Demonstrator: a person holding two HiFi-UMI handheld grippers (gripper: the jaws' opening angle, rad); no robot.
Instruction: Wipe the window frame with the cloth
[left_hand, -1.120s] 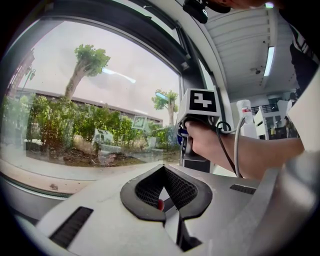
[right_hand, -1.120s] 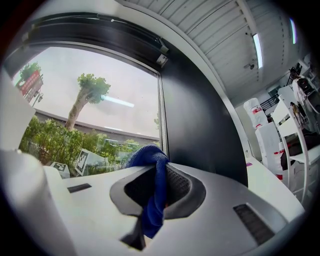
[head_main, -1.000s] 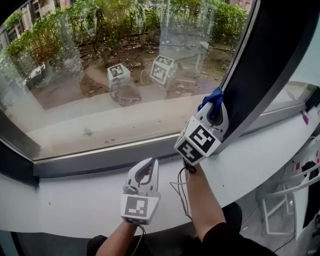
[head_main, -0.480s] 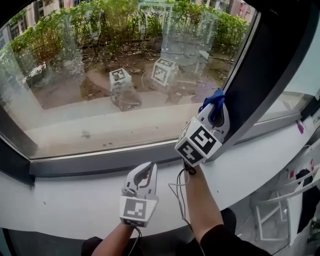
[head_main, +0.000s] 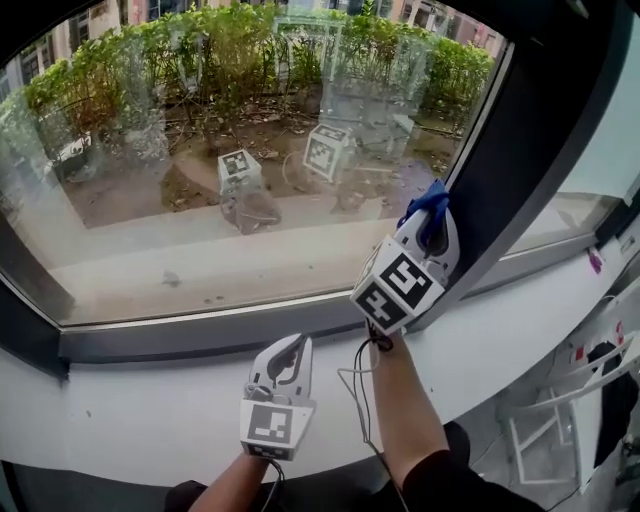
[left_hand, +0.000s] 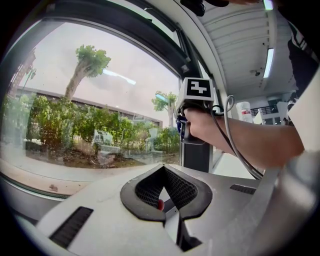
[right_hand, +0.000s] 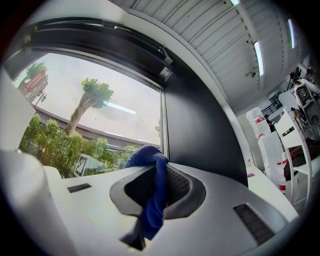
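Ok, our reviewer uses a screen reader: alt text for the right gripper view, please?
The right gripper is shut on a blue cloth, whose bunched end pokes up near the black window frame upright; to the left, the glass shows trees outside.

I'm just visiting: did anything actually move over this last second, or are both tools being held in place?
Hardly anything moved. The right gripper stays shut on the blue cloth, held at the dark window frame; any wiping stroke is too small to see. The left gripper stays shut and empty over the white sill. Only the head camera shifted slightly.
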